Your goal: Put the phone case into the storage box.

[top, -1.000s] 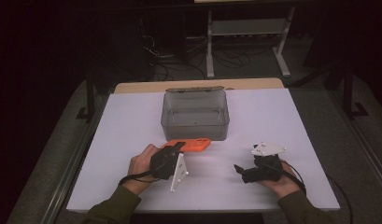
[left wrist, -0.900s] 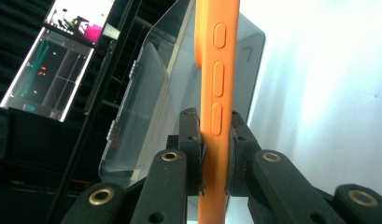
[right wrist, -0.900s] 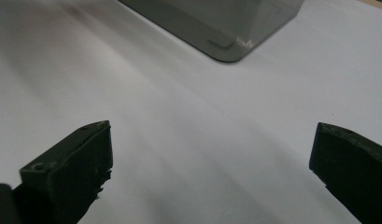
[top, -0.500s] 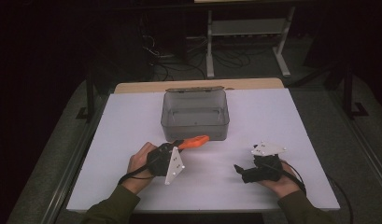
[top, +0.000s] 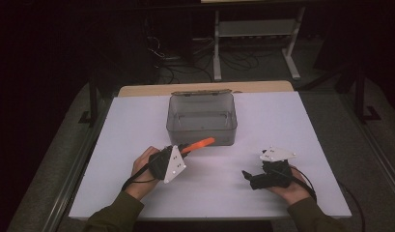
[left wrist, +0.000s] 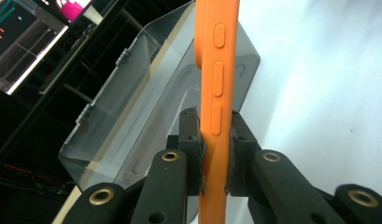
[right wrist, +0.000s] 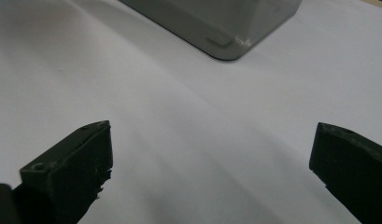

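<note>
My left gripper (top: 184, 148) is shut on an orange phone (top: 201, 143), held by its side edges just in front of the grey see-through box (top: 202, 126). In the left gripper view the pads (left wrist: 191, 140) press on both faces of the phone (left wrist: 216, 56), whose side buttons face the camera, and the box (left wrist: 132, 102) lies behind it on the left. My right gripper (top: 248, 178) rests low at the table's front right, pointing left. Its jaws stand wide open over bare white table (right wrist: 212, 154), with a corner of the box (right wrist: 216, 23) farther off.
The white tabletop (top: 137, 121) has bare room on both sides of the box and between the hands. A wooden strip (top: 151, 90) runs along the far edge. Behind the table are a metal rack (top: 255, 29) and cables on a dark floor.
My left hand has rolled and shifted a little left, so its grey plate sits higher and the phone now shows edge-on. The right gripper has stayed put.
</note>
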Demonstrator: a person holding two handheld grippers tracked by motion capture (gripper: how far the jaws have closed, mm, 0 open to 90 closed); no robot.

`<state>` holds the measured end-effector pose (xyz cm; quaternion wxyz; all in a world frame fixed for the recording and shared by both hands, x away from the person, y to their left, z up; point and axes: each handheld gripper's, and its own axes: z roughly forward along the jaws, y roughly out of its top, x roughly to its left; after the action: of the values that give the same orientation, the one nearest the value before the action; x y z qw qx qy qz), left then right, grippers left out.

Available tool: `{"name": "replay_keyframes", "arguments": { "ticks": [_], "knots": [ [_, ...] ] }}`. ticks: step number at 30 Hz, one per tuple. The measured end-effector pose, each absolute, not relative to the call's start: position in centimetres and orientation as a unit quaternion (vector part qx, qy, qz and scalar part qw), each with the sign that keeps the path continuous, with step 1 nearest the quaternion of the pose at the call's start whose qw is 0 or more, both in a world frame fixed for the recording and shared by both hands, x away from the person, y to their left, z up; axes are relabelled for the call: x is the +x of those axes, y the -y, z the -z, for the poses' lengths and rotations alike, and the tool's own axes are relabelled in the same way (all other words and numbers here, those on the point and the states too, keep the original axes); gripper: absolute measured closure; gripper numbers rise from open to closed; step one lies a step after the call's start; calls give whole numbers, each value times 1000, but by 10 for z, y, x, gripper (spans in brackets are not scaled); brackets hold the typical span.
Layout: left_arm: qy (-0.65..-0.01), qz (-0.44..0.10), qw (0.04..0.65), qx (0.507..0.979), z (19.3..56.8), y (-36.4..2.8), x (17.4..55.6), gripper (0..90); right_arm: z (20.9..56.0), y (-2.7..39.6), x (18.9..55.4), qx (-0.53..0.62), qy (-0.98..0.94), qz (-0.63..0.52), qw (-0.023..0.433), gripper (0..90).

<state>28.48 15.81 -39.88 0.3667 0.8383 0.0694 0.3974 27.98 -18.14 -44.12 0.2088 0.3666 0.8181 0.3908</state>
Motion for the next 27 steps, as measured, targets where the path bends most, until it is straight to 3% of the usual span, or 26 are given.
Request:
{"name": "replay_keyframes", "arguments": {
  "ticks": [27],
  "knots": [
    [-180, -238, 475, 828, 389, -185, 307, 797, 441, 181, 280, 366, -817, -392, 212, 0]
  ]
}}
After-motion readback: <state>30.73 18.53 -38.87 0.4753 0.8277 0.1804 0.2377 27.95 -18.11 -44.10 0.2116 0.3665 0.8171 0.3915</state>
